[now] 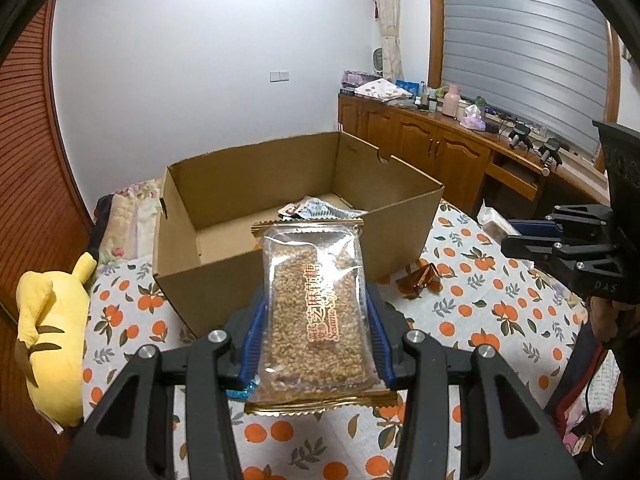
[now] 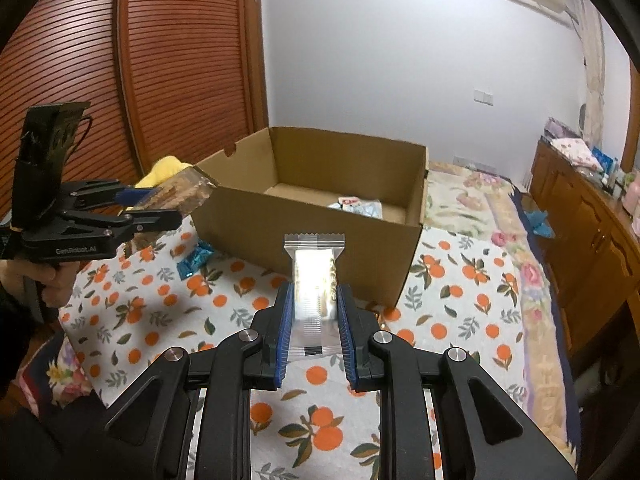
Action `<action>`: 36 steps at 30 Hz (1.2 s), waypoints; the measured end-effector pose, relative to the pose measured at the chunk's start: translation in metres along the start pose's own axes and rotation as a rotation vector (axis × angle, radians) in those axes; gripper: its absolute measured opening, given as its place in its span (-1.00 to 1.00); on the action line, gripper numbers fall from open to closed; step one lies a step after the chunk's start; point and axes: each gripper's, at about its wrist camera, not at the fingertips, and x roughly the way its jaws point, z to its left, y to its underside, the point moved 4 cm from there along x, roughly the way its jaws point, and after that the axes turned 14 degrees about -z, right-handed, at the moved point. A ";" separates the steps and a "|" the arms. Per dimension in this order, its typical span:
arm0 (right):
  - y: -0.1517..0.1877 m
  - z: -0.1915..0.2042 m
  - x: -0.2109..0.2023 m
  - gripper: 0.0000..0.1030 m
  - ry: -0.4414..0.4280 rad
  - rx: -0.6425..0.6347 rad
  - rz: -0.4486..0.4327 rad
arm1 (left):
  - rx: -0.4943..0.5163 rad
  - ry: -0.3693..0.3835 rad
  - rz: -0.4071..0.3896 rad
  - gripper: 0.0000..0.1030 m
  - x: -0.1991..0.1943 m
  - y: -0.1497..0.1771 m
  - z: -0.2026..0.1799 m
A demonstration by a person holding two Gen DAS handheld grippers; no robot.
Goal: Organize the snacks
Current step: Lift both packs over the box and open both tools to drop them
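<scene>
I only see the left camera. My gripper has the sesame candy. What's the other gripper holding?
Observer: The right gripper holds a clear packet with a shiny silver bar inside.
Operator: Is any candy hiding behind my hand?
Observer: Yes, a blue foil snack lies on the orange-print cloth beside the cardboard box.
Operator: Whose hand holds my gripper?
Observer: A bare hand grips the left gripper by its handle.
</scene>
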 end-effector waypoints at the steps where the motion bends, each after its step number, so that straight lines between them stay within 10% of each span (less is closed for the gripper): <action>1: -0.001 0.000 0.000 -0.61 0.000 -0.002 -0.002 | 0.000 0.000 -0.003 -0.14 0.000 -0.001 0.000; 36: -0.066 -0.010 0.078 -0.61 0.009 0.007 -0.008 | -0.040 -0.067 0.003 -0.13 0.057 -0.050 0.056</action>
